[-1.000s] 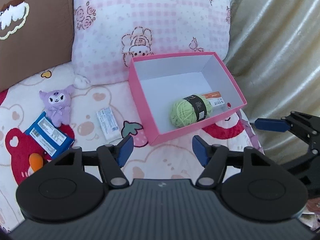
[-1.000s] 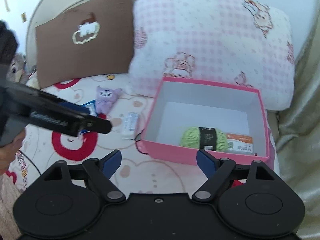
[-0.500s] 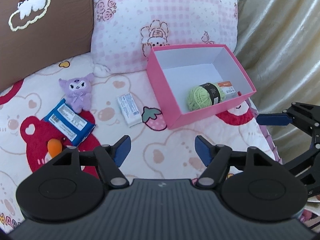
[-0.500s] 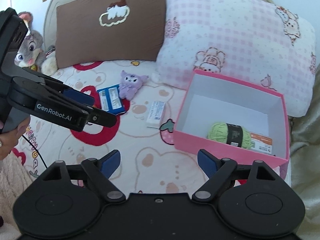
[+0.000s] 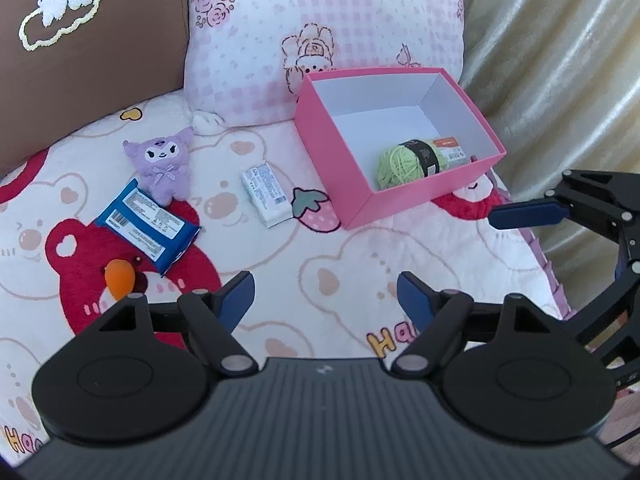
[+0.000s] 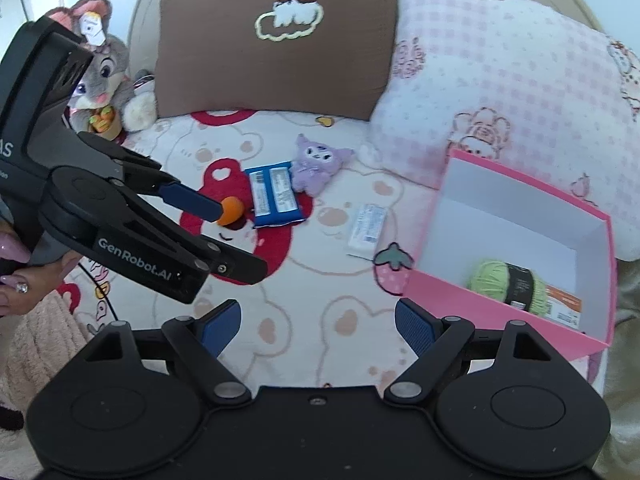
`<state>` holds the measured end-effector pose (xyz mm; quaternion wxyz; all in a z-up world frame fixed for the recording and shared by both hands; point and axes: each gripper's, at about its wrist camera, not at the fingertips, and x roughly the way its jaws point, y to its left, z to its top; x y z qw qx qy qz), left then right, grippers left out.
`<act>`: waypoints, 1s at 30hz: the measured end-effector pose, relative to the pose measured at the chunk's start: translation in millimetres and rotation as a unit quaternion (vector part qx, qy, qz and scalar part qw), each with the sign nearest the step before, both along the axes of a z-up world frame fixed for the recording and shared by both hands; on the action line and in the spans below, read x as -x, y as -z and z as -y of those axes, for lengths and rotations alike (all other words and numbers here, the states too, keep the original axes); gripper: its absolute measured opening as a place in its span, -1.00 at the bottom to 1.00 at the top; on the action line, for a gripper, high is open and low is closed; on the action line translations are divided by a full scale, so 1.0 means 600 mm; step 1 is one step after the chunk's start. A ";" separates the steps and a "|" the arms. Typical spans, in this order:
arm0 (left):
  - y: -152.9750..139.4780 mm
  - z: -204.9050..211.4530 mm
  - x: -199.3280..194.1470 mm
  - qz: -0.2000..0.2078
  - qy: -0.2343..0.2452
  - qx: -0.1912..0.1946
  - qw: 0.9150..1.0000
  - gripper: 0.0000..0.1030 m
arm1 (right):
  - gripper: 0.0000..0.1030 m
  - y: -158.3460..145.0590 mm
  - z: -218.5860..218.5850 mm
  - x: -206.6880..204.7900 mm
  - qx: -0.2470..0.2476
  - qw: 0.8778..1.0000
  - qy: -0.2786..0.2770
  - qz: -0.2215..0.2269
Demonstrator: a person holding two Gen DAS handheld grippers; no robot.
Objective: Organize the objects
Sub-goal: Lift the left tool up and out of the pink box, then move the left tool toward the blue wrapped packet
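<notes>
Hovering above the bed [image 5: 344, 248], your left tool [image 5: 326, 294] fills the lower part of the left wrist view with its blue pads spread wide and nothing between them. Your right tool [image 6: 318, 320] sits likewise low in the right wrist view, pads apart and empty.

Left wrist view: the pink box [image 5: 340, 152] stands right of centre, open, against the pink pillow [image 5: 320, 28]. Inside it, near the front right corner, lies the green yarn [image 5: 404, 162] with a black band, and just beside it an orange-and-white packet [image 5: 450, 148]. On the quilt to the left of the box lies a white packet [image 5: 266, 188], beside a printed strawberry. Farther left, the purple plush [image 5: 162, 164] lies with its lower edge touching the blue pack [image 5: 146, 226]. The orange ball [image 5: 119, 278] lies at lower left, just beyond your left tool's left finger. Your right tool appears at the right edge of this view, one blue pad pointing left.

Right wrist view: your left tool enters from the left edge, its pad tip overlapping the orange ball [image 6: 231, 211] in the picture; contact cannot be told. The brown pillow [image 6: 276, 40] leans at top centre, and a grey rabbit toy [image 6: 102, 80] sits at upper left.
</notes>
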<state>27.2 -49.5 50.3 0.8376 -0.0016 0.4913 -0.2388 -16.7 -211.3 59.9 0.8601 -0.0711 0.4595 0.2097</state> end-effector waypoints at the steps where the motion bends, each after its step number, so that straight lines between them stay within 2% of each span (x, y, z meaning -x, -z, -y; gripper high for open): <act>1: 0.003 -0.005 0.000 0.000 0.001 -0.001 1.000 0.52 | 0.70 0.004 -0.006 -0.002 0.000 1.000 -0.003 -0.003; 11: 0.025 -0.039 0.006 0.040 0.008 -0.040 0.998 0.52 | 0.70 0.027 -0.056 -0.019 0.014 0.999 -0.036 -0.017; 20: 0.060 -0.076 -0.027 0.003 -0.014 -0.015 1.000 0.52 | 0.69 0.044 -0.084 -0.037 0.014 0.999 -0.044 -0.025; 30: 0.101 -0.116 -0.062 -0.019 -0.044 -0.016 0.999 0.58 | 0.69 0.068 -0.122 -0.064 -0.001 0.998 -0.061 -0.016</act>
